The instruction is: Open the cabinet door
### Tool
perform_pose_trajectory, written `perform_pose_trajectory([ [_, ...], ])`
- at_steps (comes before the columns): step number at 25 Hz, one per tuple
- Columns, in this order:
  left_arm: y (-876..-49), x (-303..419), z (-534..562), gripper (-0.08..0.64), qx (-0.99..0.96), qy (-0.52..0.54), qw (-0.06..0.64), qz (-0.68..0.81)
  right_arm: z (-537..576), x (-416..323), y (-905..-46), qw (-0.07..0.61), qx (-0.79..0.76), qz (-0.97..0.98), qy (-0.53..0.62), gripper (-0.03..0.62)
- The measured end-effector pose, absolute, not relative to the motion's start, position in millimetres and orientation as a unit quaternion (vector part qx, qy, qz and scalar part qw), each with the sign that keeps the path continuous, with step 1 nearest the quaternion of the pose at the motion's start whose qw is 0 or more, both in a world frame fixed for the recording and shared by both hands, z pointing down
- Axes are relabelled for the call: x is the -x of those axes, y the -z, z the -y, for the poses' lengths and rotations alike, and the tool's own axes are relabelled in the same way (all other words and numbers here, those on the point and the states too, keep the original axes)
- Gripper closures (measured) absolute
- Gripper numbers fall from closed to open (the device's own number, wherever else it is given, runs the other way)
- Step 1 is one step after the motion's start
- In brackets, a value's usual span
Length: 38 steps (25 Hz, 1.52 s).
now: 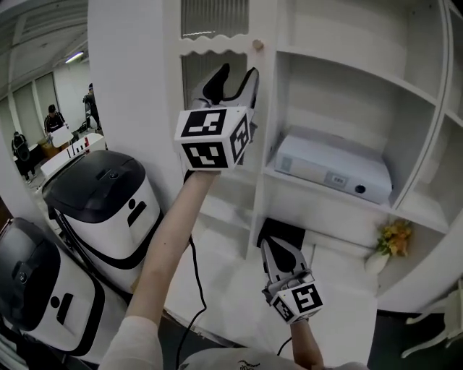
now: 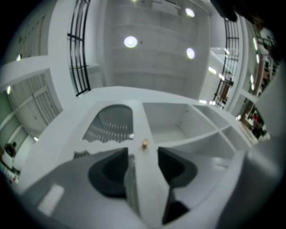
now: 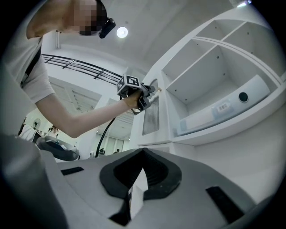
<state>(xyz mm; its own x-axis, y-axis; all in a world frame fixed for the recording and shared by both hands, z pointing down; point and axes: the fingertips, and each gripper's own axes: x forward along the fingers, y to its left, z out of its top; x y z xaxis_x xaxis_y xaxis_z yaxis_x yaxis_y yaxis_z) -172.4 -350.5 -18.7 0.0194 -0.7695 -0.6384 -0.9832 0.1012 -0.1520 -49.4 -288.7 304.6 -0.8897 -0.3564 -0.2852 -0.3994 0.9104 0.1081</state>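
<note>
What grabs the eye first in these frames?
The left tongs, marker cube and all, are held high with jaws apart, just below the small wooden knob on the white cabinet door. To their right, an open shelf holds a flat white box. Low down, the right tongs sit shut, with yellow flowers further right.

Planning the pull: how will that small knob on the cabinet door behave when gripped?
The knob looks small, round and smooth, so it probably slips in a loose pinch. It seems rigidly fixed, so pulling should swing the door, a thin slatted panel, likely light.
</note>
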Motion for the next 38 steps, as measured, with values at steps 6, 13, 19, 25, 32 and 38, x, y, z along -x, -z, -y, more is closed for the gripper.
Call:
perform_pose_trajectory([
  [6, 59, 167, 360, 0.345, 0.684, -0.272, 0.287, -0.613, 299, 17, -318, 0.123, 0.236, -0.961, -0.072, 0.592],
  [13, 75, 171, 389, 0.347, 0.679, -0.282, 0.253, -0.629, 308, -7, -317, 0.129, 0.269, -0.952, -0.071, 0.592],
  [19, 80, 174, 395, 0.420, 0.679, -0.299, 0.240, -0.626, 313, -18, -320, 0.132, 0.286, -0.947, -0.063, 0.592],
  [25, 79, 174, 406, 0.440, 0.664, -0.289, 0.243, -0.646, 317, -22, -322, 0.134, 0.294, -0.945, -0.059, 0.592],
  [32, 79, 172, 405, 0.443, 0.664, -0.277, 0.252, -0.647, 317, -22, -324, 0.135, 0.299, -0.943, -0.053, 0.592],
  [38, 78, 170, 404, 0.469, 0.680, -0.272, 0.251, -0.633, 309, -14, -325, 0.129, 0.288, -0.947, -0.052, 0.592],
])
